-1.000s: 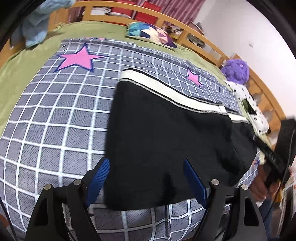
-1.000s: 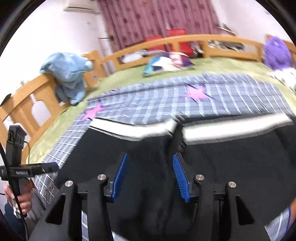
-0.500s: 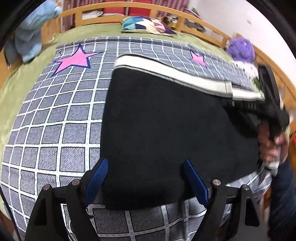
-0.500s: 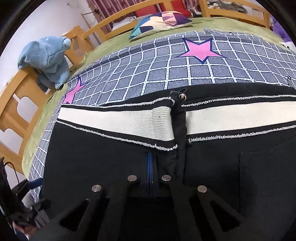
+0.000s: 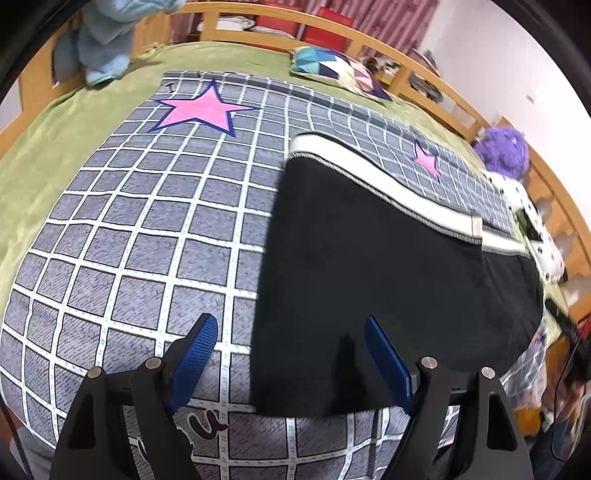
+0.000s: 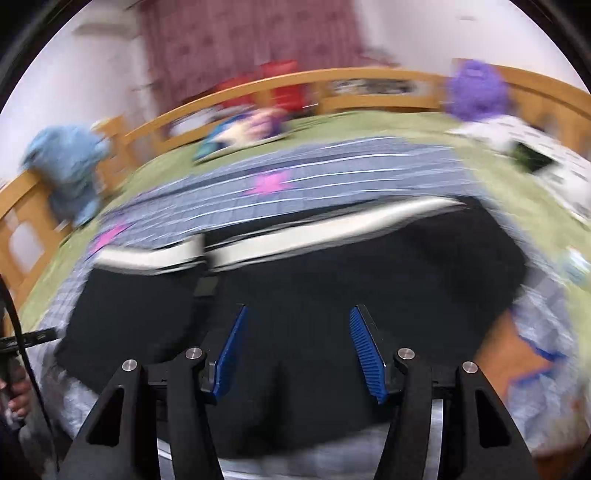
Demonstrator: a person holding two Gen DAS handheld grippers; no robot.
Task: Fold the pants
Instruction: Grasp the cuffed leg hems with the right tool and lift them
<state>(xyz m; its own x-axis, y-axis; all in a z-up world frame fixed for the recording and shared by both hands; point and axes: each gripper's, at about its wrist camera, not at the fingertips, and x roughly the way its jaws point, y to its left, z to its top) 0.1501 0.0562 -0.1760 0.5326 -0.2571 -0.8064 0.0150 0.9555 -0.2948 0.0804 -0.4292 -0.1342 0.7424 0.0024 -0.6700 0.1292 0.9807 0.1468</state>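
Black pants (image 5: 388,266) with a white waistband (image 5: 369,177) lie flat on a grey checked blanket (image 5: 147,240) with pink stars. My left gripper (image 5: 291,354) hovers over their near left corner. Its jaws stand wide and are closing slightly; the pants' left edge runs between the pads, which do not press on it. In the blurred right wrist view, my right gripper (image 6: 295,347) is above the middle of the pants (image 6: 314,288), below the waistband (image 6: 295,236). Its jaws are opening and hold nothing.
The blanket lies on a green bed cover (image 5: 55,140) inside a wooden rail (image 5: 332,29). A patterned cushion (image 5: 332,70) and a blue plush (image 5: 107,44) sit at the far side. At the right are a purple plush (image 5: 502,151) and a white dotted cloth (image 5: 535,225).
My right gripper, shut at the waistband's fly half a second ago, has opened and swung fast sideways, back from the waistband. The left gripper has shifted left, to the pants' left edge.
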